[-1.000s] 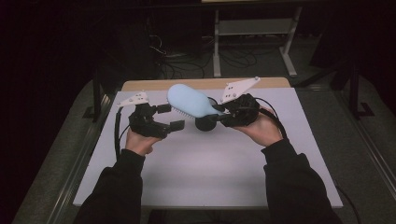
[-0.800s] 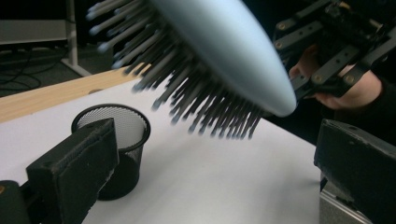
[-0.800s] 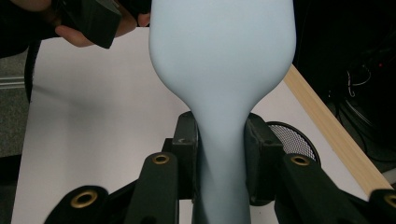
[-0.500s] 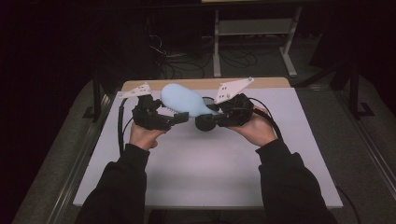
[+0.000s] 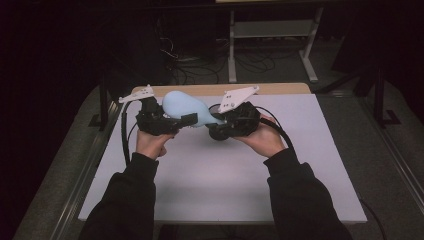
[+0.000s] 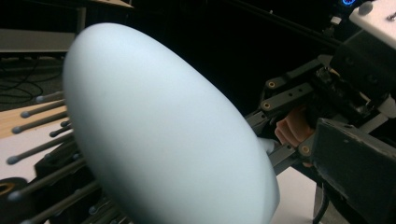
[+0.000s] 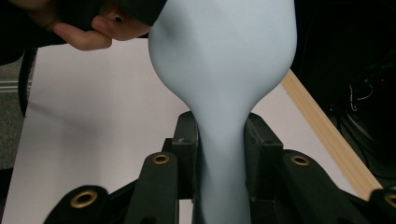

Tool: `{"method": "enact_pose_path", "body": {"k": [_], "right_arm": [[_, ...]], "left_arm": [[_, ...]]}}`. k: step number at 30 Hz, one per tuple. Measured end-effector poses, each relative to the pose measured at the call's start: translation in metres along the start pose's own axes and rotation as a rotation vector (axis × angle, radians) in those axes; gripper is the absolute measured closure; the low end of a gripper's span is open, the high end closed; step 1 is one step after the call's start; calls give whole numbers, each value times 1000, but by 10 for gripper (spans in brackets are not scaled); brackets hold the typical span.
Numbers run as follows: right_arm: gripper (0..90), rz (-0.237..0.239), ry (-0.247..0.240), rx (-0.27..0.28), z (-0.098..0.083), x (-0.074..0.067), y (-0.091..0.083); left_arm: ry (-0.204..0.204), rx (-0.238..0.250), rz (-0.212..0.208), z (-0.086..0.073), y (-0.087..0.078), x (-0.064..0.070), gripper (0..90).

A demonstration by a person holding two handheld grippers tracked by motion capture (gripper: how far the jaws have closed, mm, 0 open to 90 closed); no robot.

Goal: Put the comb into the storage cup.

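Observation:
A pale blue balloon [image 5: 182,106] hangs in the air over the far half of the white table [image 5: 225,190]. My right gripper [image 5: 216,120] is shut on the balloon's narrow neck [image 7: 219,140], one pad on each side of it. My left gripper [image 5: 185,114] stands wide, its jaws on either side of the balloon's fat body [image 6: 163,126], and they have just been closing a little. I cannot tell whether its pads touch the balloon. In the left gripper view the right gripper's linkage [image 6: 299,98] shows behind the balloon.
A wooden strip [image 5: 220,90] runs along the table's far edge. Beyond it stand a metal frame [image 5: 270,30] and loose cables on the dark floor. Several thin grey rods [image 6: 37,154] with rounded tips show to the left in the left gripper view.
Both hands have come closer together. The balloon, held by the right gripper, has moved left until its body lies between the left gripper's jaws.

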State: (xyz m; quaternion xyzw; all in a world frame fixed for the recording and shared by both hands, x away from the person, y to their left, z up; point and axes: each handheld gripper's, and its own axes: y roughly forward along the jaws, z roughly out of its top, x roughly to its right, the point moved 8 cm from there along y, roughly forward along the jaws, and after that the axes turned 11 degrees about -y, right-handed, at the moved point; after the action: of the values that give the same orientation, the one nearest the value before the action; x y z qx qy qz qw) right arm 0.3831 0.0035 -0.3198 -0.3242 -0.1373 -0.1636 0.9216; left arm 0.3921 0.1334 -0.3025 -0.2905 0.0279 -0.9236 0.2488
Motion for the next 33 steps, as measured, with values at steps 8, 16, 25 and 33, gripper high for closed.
{"method": "enact_pose_path", "body": {"k": [8,16,25,33], "right_arm": [[681,0,10,-5,-3,1,3],[681,-5,26,-7,-7,2,3],[683,-7,27,-23,-12,0,4],[682,-17,30,-44,-17,2,6]], "left_arm": [[-12,18,23,2,2,-1,101],[11,12,67,3,8,2,173],[20,49,92,7,9,6,383],[-22,36,54,5,15,7,449]]}}
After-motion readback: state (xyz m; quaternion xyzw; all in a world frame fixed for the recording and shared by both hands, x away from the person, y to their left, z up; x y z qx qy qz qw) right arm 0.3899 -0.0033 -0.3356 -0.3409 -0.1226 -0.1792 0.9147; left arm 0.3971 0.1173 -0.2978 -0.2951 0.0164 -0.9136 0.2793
